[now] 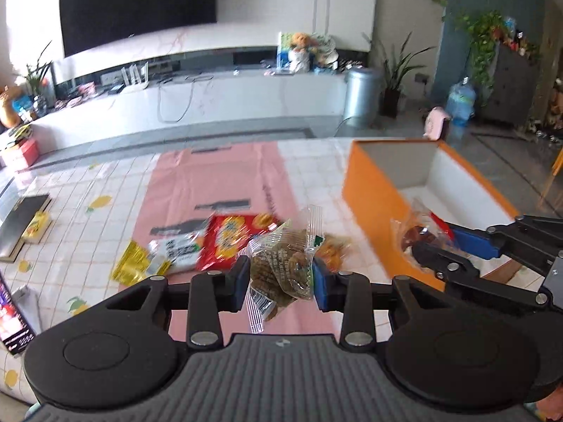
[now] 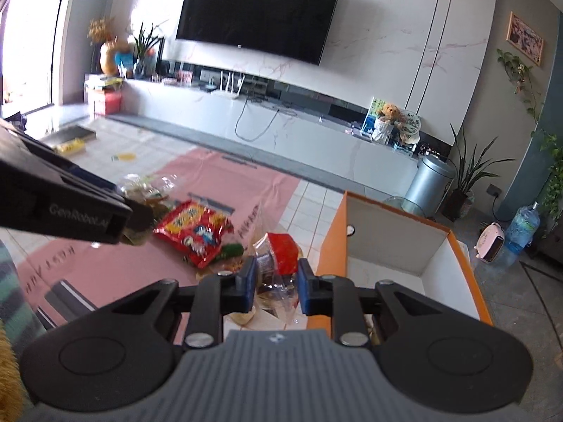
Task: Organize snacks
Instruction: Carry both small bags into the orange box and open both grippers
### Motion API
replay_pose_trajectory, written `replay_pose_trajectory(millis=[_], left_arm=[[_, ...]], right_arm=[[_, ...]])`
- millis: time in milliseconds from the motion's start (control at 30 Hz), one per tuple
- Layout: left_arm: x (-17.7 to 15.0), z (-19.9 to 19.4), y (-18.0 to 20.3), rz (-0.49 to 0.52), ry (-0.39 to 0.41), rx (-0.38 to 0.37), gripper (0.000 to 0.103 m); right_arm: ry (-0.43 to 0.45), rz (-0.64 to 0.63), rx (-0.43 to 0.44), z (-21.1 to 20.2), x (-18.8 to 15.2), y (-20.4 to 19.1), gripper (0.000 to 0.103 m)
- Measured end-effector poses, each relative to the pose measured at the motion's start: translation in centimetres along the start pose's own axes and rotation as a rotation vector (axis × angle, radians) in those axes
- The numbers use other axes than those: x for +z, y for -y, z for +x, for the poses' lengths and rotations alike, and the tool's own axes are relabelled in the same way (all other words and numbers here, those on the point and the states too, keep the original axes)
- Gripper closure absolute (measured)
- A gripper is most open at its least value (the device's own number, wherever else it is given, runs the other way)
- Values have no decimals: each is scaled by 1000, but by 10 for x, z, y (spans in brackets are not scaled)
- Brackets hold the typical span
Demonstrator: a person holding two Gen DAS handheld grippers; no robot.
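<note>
Clamping a green-brown snack packet (image 1: 281, 274), your left gripper (image 1: 279, 277) hangs above the pink mat (image 1: 218, 183). Your right gripper (image 2: 276, 283) is closed on a clear packet with a red end (image 2: 278, 256), held just beside the near wall of the orange box (image 2: 332, 242); whether packet and wall touch cannot be told. Remaining snacks lie on the mat: a red bag (image 1: 232, 239), a white packet (image 1: 179, 251) and a yellow packet (image 1: 132, 263).
</note>
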State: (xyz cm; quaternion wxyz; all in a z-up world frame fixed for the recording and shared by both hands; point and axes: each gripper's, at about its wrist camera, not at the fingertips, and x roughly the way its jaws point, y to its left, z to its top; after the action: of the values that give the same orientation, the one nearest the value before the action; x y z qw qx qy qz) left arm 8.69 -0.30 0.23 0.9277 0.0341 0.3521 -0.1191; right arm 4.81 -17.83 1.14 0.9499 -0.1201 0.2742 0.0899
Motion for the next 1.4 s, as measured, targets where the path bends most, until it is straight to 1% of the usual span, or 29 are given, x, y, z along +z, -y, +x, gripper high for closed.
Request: replay_pose_trajectory(millis=[100, 267, 400, 567, 767, 967, 1167, 1300, 1400], left_arm=[[11, -3, 18, 29, 17, -30, 62], [38, 2, 47, 66, 22, -87, 62], [55, 20, 74, 94, 0, -116, 62], [66, 47, 109, 145, -31, -161, 62], [77, 83, 142, 205, -96, -204, 62], [84, 121, 163, 262, -175, -234, 62], [87, 163, 175, 336, -278, -235, 62], [90, 186, 181, 419, -352, -239, 62], [91, 202, 188, 488, -412, -235, 62]], right_arm=[[21, 22, 14, -12, 4, 16, 83], [15, 86, 39, -20, 17, 58, 83], [-4, 89, 23, -18, 25, 90, 83], [-33, 85, -1, -7, 23, 126, 83], [-131, 95, 13, 19, 10, 167, 83], [-240, 129, 64, 58, -2, 196, 83], [-339, 132, 139, 105, -8, 214, 83], [-416, 146, 205, 131, -9, 224, 83], [-463, 136, 231, 146, -11, 227, 83]])
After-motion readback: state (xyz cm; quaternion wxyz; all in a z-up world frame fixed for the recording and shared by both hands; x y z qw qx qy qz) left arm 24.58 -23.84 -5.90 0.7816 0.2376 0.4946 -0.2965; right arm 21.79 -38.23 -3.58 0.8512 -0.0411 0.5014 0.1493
